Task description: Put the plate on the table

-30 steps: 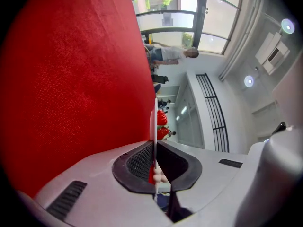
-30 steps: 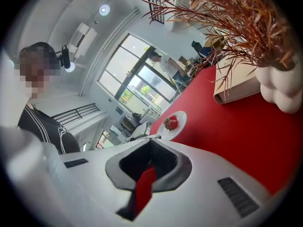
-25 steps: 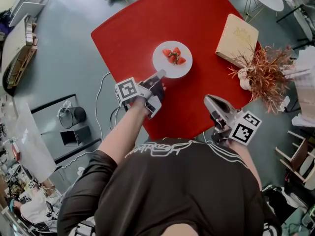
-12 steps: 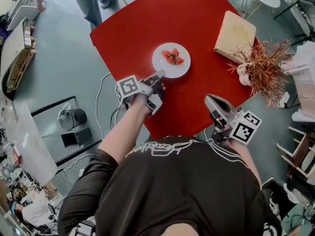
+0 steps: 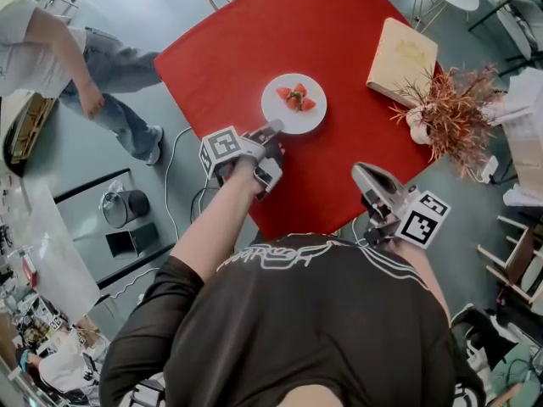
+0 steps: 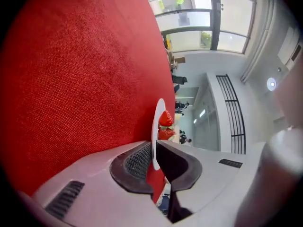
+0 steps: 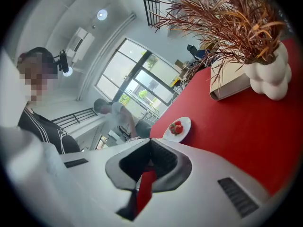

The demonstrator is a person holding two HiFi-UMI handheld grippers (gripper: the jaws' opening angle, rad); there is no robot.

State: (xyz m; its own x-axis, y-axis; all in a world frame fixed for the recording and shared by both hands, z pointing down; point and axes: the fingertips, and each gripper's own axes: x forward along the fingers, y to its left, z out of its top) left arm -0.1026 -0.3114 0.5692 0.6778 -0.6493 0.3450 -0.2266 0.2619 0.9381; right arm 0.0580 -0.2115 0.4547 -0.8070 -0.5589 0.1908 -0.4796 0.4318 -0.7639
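Table (image 5: 339, 41) draped red, grey floor (image 5: 174, 7), tall windows (image 6: 199, 25)

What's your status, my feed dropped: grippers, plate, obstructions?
Left gripper shut on white round plate at rim, strawberries aboard. Plate looks down on red table. Right gripper shut, empty. White vase, tan book well clear.

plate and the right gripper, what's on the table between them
Nothing. In the head view only bare red table lies between the plate and the right gripper; the right gripper view shows the same bare stretch.
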